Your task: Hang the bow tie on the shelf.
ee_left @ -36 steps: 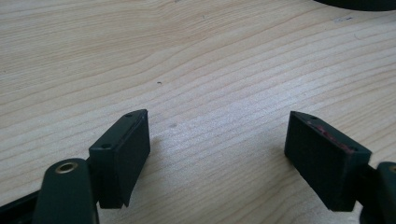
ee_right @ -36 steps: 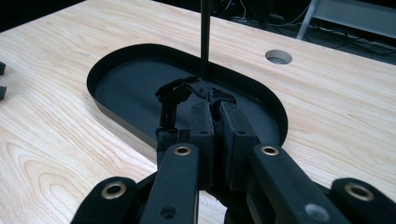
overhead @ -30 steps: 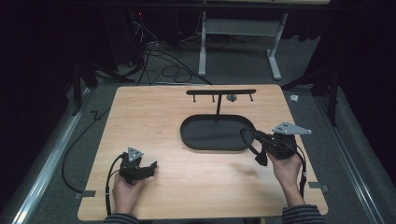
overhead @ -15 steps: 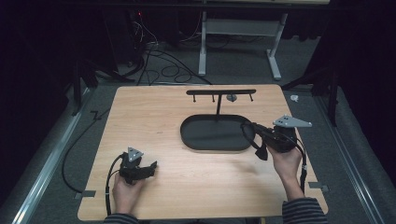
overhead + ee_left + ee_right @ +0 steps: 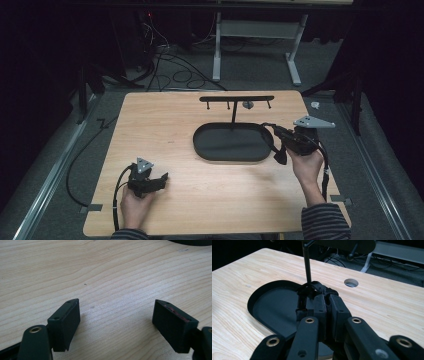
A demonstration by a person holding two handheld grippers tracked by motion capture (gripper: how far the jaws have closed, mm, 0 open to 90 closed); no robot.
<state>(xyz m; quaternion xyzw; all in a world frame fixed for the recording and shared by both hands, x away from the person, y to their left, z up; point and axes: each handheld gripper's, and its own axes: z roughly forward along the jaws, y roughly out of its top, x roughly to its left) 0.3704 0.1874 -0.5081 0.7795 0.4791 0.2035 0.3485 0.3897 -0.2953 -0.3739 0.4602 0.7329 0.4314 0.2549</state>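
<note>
Black strap (image 5: pixel 312 288), thin and looped, sits pinched between the clenched jaws of the right gripper (image 5: pixel 327 298), hanging over the right end of the oval black tray (image 5: pixel 212 150) at frame centre. A T-shaped stand (image 5: pixel 235 100) rises behind the tray. Lower left, the left gripper (image 5: pixel 116 317) rests released on the wooden table (image 5: pixel 165 120).

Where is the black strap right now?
The strap is pinched in the right tool, hanging over the right end of the black tray, just in front of the stand's post.
</note>
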